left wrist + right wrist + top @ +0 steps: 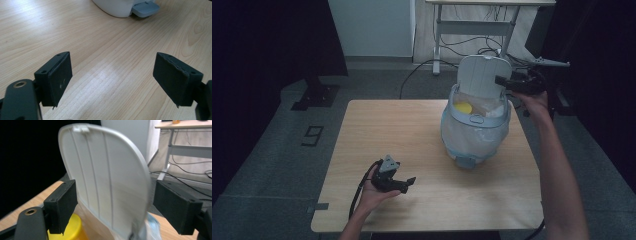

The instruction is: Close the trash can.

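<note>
A white pedal bin (pixel 474 132) lined with a clear bag stands on the right half of the wooden table (pixel 377 125). Its lid (pixel 482 75) stands up open, and a yellow object (pixel 463 107) lies inside. My right gripper (pixel 504 82) is at the lid's right edge. In the right gripper view it (pixel 112 207) is open, with the ribbed lid (pixel 105 175) between the two jaws and the yellow object (pixel 72 230) below. My left gripper (pixel 407 184) rests open near the table's front, left of the bin, with nothing between its jaws (pixel 112 77).
The bin's grey-blue foot pedal (pixel 146 8) points toward the front of the table. Bare wood surrounds the left gripper. Behind the table stands a white desk frame (pixel 477 25) with cables on the floor. Dark curtains hang on both sides.
</note>
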